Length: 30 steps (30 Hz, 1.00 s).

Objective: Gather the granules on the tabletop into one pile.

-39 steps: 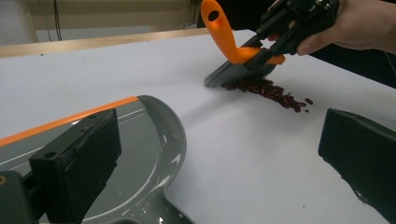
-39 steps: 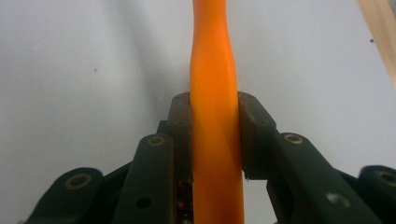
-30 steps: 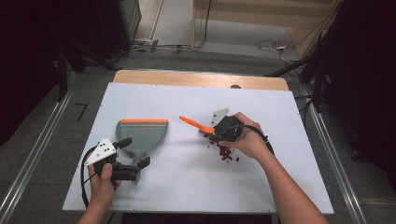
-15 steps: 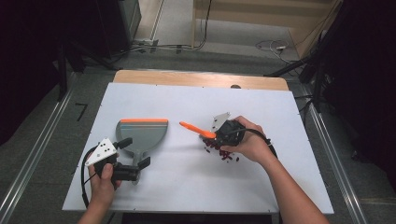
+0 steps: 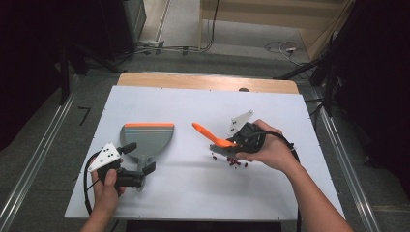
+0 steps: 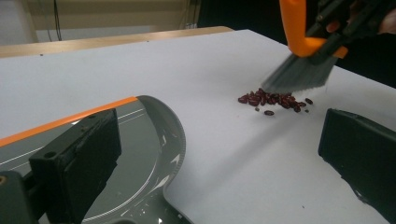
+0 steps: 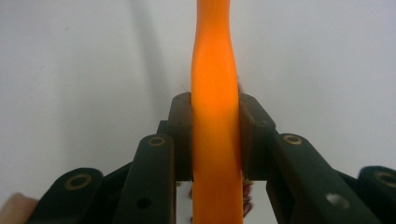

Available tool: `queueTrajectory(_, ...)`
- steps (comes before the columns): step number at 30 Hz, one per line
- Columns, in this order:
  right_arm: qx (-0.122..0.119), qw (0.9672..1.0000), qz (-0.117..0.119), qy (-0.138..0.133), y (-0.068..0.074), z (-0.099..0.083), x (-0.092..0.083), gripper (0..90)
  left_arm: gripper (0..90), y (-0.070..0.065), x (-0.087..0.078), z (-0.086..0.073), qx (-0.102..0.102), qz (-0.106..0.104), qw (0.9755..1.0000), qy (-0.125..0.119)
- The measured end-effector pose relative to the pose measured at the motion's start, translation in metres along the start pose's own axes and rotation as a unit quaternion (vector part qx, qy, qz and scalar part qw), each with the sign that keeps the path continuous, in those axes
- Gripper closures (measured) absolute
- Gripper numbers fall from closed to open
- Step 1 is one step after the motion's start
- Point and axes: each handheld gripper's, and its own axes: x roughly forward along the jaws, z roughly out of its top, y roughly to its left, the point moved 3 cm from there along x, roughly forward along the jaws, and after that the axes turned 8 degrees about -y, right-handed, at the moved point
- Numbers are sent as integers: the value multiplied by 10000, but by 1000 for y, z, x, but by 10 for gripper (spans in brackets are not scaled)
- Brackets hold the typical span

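Pinching the orange brush handle [image 7: 215,121] between both jaws, the right gripper [image 5: 246,137] has the hand brush [image 5: 216,141] clamped flat-side to flat-side, pads pressed on either face of the handle, which reads as a grip chosen to stop the brush twisting under sweep load. Grey bristles [image 6: 299,74] point down at the table and sit right at the far edge of the red beans [image 6: 273,99], touching or just above the pile; can't tell which. Brush's long axis runs from the bristle head near the gripper up and away toward the table's far-left, handle tip raised off the surface, so the free end points roughly at the dustpan side. My read: bristles are placed behind the beans so a stroke would push them leftward. Beans lie in a tight cluster with a few strays, right of table centre on the white table top [image 5: 193,193], just under the person's right hand [image 5: 270,152]. Well apart to the left, the grey dustpan [image 5: 145,137] lies flat, orange lip on its far edge, handle toward the person. Left gripper [image 5: 138,159] sits at that handle with its jaws spread wide; in the left gripper view one jaw is over the pan and the other over bare table, nothing pinched. Likely staged to grab or steady the pan. The pan mouth faces away rather than toward the beans, so it would need turning first.
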Motion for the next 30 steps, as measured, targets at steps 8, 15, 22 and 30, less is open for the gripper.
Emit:
queueTrajectory(8,-91,9968,752,274,21,-8,27,690,0,-3,3,0,21,-21,10000,25)
queueTrajectory(15,-17,9979,651,-49,-3,-10,34,690,0,0,1,-1,4,-13,10000,22)
queueTrajectory(22,-7,9984,556,-109,-17,-7,39,688,0,1,0,-1,-11,-11,10000,3)
queueTrajectory(30,57,9989,463,-85,-25,-4,42,688,0,0,2,-1,-8,-33,10000,20)
